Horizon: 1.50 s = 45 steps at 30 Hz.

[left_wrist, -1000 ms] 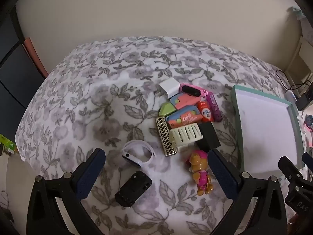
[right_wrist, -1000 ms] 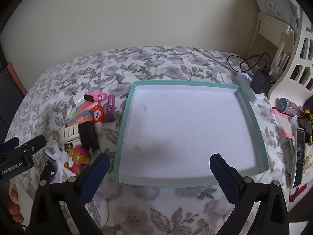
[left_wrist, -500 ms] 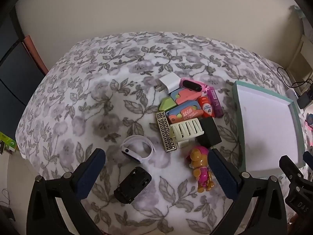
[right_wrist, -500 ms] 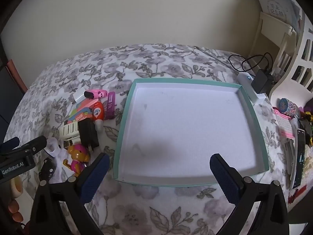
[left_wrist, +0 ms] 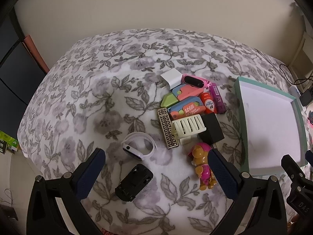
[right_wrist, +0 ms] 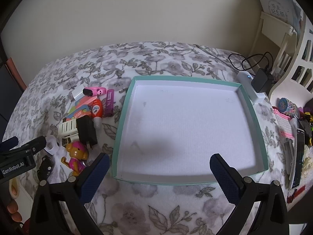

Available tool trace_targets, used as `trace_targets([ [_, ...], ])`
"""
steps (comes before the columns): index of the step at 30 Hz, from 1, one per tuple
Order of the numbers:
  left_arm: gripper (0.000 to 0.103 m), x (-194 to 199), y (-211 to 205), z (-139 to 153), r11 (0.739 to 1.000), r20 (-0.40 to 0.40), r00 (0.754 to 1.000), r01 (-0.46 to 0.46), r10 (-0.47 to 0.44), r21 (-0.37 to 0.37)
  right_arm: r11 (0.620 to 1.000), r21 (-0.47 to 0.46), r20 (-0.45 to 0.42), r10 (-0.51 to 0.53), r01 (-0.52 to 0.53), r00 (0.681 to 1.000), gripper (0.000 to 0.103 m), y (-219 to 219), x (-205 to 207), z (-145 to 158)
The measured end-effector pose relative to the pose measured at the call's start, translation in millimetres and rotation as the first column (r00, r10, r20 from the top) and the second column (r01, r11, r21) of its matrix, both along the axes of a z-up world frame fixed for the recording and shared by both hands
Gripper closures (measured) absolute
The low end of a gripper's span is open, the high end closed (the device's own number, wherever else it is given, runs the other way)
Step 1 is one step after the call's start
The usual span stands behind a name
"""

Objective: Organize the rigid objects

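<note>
Phone (right_wrist: 297, 157) cut by right edge

On the bedspread (left_wrist: 93, 101) the tray (right_wrist: 123, 125) lies at the right; the pile of small things (left_wrist: 191, 107) is left of it; the toy dog (left_wrist: 202, 164), the watch (left_wrist: 137, 146) and the clip (left_wrist: 134, 183) lie nearer to me.

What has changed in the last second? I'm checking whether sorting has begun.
Not yet. Nothing was picked up or released. Only the views drifted slightly: the pile slid a little lower in the left view, and the tray crept down slightly in the right view. The left claw and right claw remain open and empty; the toy dog and white watch lie where they were.
</note>
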<state>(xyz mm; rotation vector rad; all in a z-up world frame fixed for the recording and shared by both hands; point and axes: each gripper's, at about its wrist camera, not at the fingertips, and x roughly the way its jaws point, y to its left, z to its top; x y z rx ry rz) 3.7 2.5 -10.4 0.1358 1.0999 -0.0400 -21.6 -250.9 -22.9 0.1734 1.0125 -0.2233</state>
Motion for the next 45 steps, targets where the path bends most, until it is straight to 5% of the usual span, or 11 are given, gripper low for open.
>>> trace_targets([
  [45, 0.0, -1.1, -0.8, -3.3, 1.0, -0.011, 1.0, -0.006, 0.006, 0.02, 1.0, -0.01, -0.022, 0.002, -0.002, 1.0, 0.0, 1.6, 1.3, -3.2],
])
